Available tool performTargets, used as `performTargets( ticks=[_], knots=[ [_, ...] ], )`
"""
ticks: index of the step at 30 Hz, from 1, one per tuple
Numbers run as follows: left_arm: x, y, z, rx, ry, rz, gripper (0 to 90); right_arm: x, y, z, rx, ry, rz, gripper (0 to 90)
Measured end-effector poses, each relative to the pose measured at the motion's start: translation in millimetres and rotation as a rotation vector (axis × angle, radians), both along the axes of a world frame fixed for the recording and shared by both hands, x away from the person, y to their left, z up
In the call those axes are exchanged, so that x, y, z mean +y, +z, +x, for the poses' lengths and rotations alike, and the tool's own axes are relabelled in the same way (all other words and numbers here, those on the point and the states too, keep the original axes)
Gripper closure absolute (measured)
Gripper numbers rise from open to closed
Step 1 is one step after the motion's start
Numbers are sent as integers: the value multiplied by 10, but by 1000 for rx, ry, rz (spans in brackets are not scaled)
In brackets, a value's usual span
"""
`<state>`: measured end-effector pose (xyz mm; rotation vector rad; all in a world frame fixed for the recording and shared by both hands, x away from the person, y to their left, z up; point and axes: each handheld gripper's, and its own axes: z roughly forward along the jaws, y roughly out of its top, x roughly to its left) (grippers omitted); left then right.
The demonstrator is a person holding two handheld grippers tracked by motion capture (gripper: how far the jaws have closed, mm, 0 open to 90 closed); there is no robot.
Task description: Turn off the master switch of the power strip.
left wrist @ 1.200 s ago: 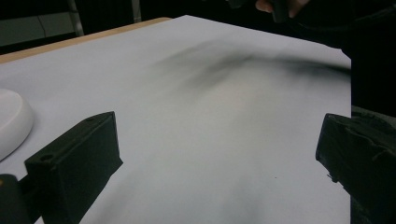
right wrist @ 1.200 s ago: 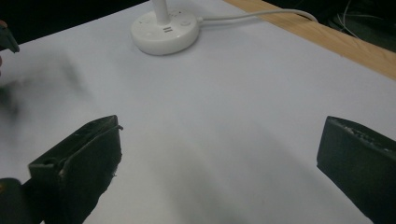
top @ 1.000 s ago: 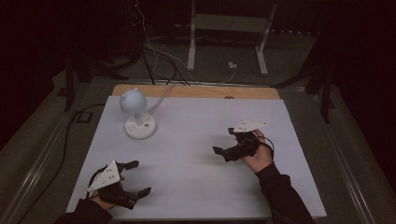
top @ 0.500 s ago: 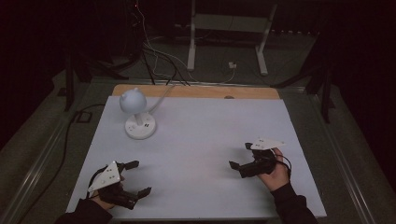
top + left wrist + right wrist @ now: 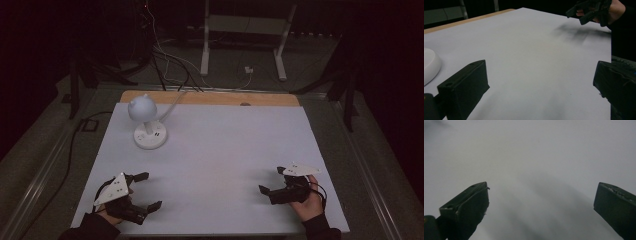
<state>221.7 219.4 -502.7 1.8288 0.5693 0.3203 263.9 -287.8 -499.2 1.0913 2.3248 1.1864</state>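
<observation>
A white desk lamp (image 5: 145,121) with a round head and a round base stands at the back left of the white table top (image 5: 225,145); its base edge (image 5: 430,65) shows at the left of the left gripper view. My left gripper (image 5: 147,190) rests near the front left corner, open, nothing between its jaws (image 5: 539,75). My right gripper (image 5: 270,180) sits near the front right edge, held in a hand, open over bare table (image 5: 541,192). From the left gripper view, the right gripper (image 5: 589,11) appears far off at the top right.
A strip of wooden table edge (image 5: 210,97) runs along the back. The lamp's white cable (image 5: 172,102) leads off the back edge toward cables on the dark floor. A white stand (image 5: 245,30) is behind the table.
My right gripper has drawn back toward the front right edge of the table and moved right. The left gripper and the lamp have stayed put.
</observation>
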Motion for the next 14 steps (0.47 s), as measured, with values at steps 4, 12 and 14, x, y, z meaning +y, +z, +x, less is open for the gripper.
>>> performTargets(
  ticks=[4,12,14],
  knots=[
    [-2,-1,1,2,-3,-1,3,-28,-70,-70,-6,-13,0,0],
    [0,-2,5,2,0,-1,3,-14,-119,-50,5,-6,-28,0],
    [-1,-1,6,1,0,-1,3,-9,-126,-46,5,-5,-37,0]
  ],
)
